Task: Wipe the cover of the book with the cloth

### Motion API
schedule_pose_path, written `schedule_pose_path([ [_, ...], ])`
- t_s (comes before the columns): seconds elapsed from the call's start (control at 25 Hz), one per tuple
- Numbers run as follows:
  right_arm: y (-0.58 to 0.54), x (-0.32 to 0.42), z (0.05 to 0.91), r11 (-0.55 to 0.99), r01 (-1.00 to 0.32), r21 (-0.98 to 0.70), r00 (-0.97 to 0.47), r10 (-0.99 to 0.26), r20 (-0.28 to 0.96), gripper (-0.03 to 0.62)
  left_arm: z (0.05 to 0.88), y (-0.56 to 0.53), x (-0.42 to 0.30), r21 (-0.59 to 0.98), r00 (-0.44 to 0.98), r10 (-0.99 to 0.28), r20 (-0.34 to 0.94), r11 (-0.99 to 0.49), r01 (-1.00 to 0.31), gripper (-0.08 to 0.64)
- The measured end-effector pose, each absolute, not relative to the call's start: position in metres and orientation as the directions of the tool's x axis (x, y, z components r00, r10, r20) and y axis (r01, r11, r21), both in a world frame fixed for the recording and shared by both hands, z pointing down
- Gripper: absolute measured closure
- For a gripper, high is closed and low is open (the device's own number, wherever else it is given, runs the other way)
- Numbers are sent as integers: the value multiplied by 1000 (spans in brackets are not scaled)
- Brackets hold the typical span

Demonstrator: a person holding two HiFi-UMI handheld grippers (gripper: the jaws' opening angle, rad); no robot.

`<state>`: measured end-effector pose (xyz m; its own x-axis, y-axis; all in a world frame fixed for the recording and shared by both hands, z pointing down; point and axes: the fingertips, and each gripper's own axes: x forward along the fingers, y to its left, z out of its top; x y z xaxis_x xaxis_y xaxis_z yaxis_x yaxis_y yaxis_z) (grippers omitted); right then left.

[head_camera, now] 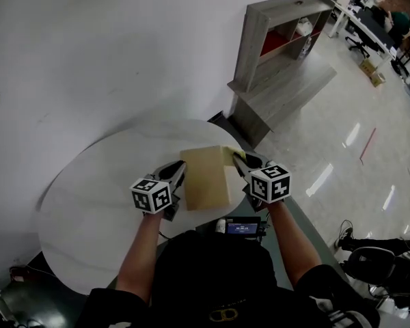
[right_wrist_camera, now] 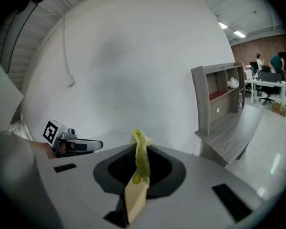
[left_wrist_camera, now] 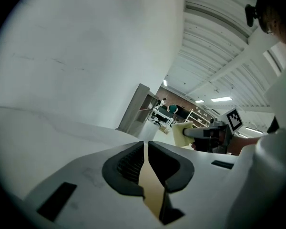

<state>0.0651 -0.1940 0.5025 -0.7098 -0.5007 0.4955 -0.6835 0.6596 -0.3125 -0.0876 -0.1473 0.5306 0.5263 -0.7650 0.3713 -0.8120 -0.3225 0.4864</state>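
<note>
Head view, looking steeply down; a round white table [head_camera: 89, 190] fills the left and centre of the frame. At its lower right edge my two grippers hold a tan book [head_camera: 205, 178] between them.

My left gripper [head_camera: 175, 176] sits at the book's left side; in the left gripper view its jaws stand narrow, pressed on a thin tan edge of the book.

My right gripper [head_camera: 244, 168] sits at the book's right side; in the right gripper view its jaws are clamped on a yellow-green cloth [right_wrist_camera: 142, 156] and a pale edge of the book together; the cloth is bunched and pokes up above the pads.

The book looks lifted off the table, cover facing up, though I cannot be sure it is fully clear.

Progress, as I judge it: book and cloth are both in hand, but no wiping is under way; the cloth is pinched at the upper right corner and not spread on the cover. The cover looks plain and I cannot tell whether it has been wiped. Left to do: free the cloth from the book's edge and stroke it across the cover.
</note>
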Motion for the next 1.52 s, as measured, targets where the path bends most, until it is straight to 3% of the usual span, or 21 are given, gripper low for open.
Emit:
schedule_pose_path([
  [0.6, -163, 99, 498, 702, -669, -245, -718, -525, 457, 505, 514, -71, -39, 420, 573, -756, 315, -430, -799, 551],
  [0.84, -118, 106, 494, 701, -673, -238, -722, -552, 416, 505, 513, -44, -44, 295, 505, -794, 340, -420, -858, 551],
  [1.52, 31, 89, 476, 667, -721, -189, -677, -620, 396, 505, 513, 100, -67, 274, 490, -825, 282, -420, -865, 551],
])
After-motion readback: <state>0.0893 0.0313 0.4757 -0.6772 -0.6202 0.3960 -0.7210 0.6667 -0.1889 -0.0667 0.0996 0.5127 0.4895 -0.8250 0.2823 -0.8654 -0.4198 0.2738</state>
